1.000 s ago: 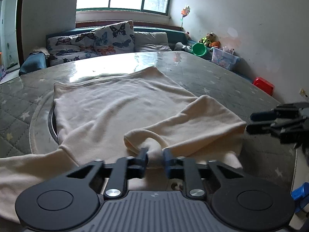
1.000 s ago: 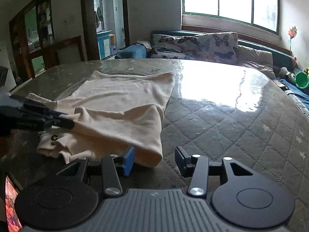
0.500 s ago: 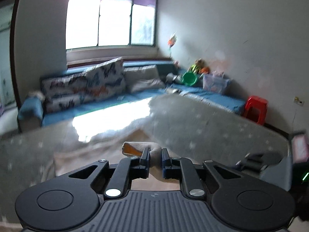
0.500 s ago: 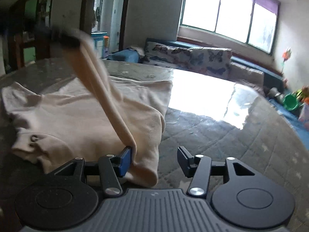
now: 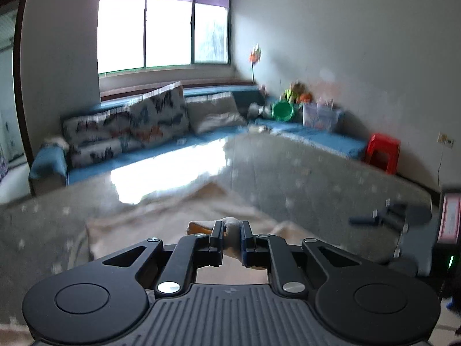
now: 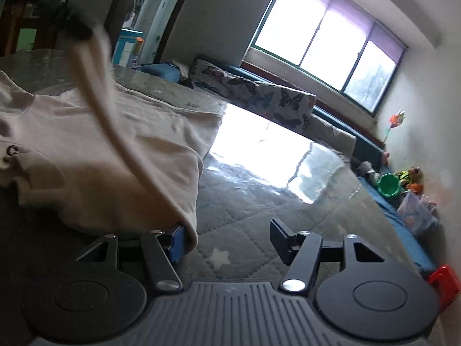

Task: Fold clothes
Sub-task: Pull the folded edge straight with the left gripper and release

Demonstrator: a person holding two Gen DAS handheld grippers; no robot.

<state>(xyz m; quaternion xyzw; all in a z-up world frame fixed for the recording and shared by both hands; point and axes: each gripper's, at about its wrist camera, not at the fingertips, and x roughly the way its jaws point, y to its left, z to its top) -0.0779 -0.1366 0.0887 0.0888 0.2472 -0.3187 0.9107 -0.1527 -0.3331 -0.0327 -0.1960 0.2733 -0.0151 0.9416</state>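
The cream garment [image 6: 95,144] lay spread across the quilted surface [image 6: 259,201], its body flat. One fold [image 5: 230,226] was raised clear of the rest, drawn up as a taut strip [image 6: 98,86]. A dark printed mark [image 6: 11,151] showed near its left edge.

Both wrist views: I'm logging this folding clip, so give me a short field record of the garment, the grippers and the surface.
garment: cream top, partly folded, lying on the table
lifted part: a strip of the top rises from the table to the left gripper
left gripper: shut on a bunched bit of the top, raised above the table
right gripper: open, low by the top's near edge, holding nothing
table: grey quilted cover with stars under a clear glossy sheet
image quality: left view blurred
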